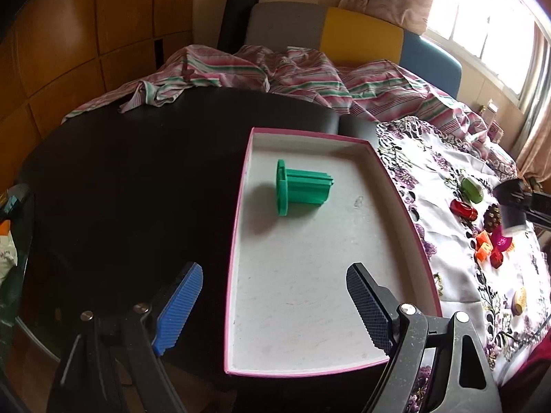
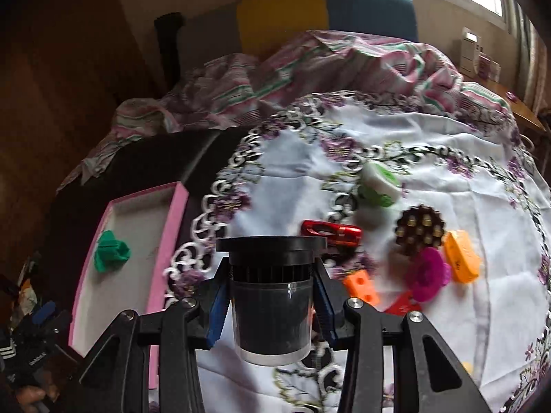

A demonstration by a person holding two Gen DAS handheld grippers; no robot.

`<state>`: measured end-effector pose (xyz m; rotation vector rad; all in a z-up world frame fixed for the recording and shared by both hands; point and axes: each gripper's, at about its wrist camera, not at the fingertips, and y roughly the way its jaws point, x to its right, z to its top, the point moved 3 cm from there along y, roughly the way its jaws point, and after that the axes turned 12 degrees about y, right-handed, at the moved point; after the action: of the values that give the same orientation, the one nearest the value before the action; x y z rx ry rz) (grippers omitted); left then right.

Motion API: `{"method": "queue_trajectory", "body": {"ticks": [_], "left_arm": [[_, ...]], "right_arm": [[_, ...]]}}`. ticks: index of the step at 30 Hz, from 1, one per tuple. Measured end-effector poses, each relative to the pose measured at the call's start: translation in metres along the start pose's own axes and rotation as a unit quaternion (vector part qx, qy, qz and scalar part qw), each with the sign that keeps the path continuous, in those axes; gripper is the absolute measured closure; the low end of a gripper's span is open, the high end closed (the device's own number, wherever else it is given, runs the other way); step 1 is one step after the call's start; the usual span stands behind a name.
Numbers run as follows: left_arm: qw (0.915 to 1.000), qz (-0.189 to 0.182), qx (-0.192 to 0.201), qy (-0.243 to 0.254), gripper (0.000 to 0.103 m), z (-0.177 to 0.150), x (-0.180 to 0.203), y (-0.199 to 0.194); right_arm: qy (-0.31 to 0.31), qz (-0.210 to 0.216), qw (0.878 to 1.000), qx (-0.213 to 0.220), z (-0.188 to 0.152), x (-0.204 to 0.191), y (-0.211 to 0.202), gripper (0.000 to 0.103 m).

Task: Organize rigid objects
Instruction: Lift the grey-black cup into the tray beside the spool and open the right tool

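Dark table (image 1: 137,172) lies bare left of the pink-rimmed tray (image 1: 406,203); left gripper (image 1: 275,306) gapes empty, right gripper (image 2: 272,313) clamps 1 black flanged cylinder (image 2: 272,309).

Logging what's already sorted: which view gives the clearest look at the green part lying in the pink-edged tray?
The left wrist view: the green part lies on its side in the pink-edged tray, sharp and unobstructed, flange and ribbed body distinct. In the right wrist view it is small, blurred and near the frame's left edge.
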<state>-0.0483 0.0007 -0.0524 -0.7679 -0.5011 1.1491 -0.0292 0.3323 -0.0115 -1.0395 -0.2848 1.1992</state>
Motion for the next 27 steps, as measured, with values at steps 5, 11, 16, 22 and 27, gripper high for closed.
{"method": "queue_trajectory", "body": {"ticks": [5,11,16,22,27], "left_arm": [[0.9999,0.004,-0.004,-0.010,0.017,-0.003,-0.009,0.003],[0.9996,0.006,-0.009,-0.024,0.017,-0.007,-0.021,0.005],[0.9994,0.007,-0.010,-0.033,0.017,-0.007,-0.031,0.007],[0.9991,0.017,-0.010,-0.038,0.017,-0.007,-0.039,0.010],[0.9986,0.034,-0.009,-0.040,0.017,-0.006,-0.043,0.011]], "right_arm": [[-0.055,0.051,0.996,-0.039,-0.009,-0.074,0.028,0.060],[-0.106,0.068,0.989,-0.083,-0.020,-0.143,0.074,0.060],[-0.119,0.051,0.986,-0.105,-0.018,-0.177,0.117,0.060],[-0.124,0.009,0.985,-0.115,-0.014,-0.196,0.166,0.059],[-0.133,0.006,0.984,-0.122,-0.021,-0.201,0.174,0.059]]}}
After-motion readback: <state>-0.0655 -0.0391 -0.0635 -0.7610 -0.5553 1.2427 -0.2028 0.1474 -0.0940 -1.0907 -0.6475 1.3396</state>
